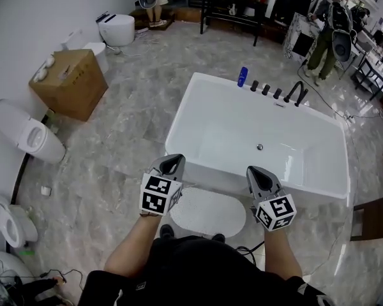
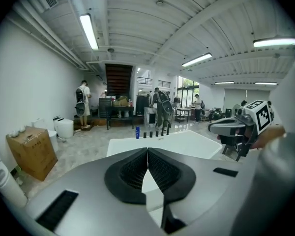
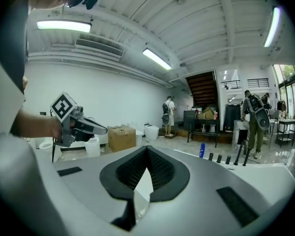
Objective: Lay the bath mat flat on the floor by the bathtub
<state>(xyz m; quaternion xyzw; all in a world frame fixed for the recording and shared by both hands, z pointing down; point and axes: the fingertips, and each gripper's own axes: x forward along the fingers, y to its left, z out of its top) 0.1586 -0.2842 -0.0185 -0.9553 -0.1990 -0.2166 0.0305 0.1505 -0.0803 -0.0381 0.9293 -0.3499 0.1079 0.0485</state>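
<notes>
Mat: I see bath mat (image 1: 207, 210) flat on floor (image 1: 115, 145), just beside bathtub (image 1: 191, 101) near wall, btwn grippers.
L gripper (image 1: 172, 162): jaws together, empty, over mat's left end.
R gripper (image 1: 256, 172): jaws together, empty, just right of mat.

1. Off-white, faint nubby texture on bath mat (image 1: 207, 210), 6 o'clock in head view.
2. Plain glossy white on bathtub (image 1: 198, 107), ctr; black on taps (image 1: 296, 93), 1 o'clock.
3. Blue on bottle (image 1: 242, 76), 12 o'clock.
4. Grey marble w/ pale veins on floor (image 1: 134, 113).
5. Brown on cardboard box (image 1: 70, 81), 10 o'clock.
6. White on toilets (image 1: 29, 136), 9 o'clock.
7. Grey bodies, black jaw lining on left gripper (image 1: 173, 164) & right gripper (image 1: 258, 174); blk-&-wht square markers on each.
8. Black on person's top (image 1: 198, 266), 6 o'clock edge.
</notes>
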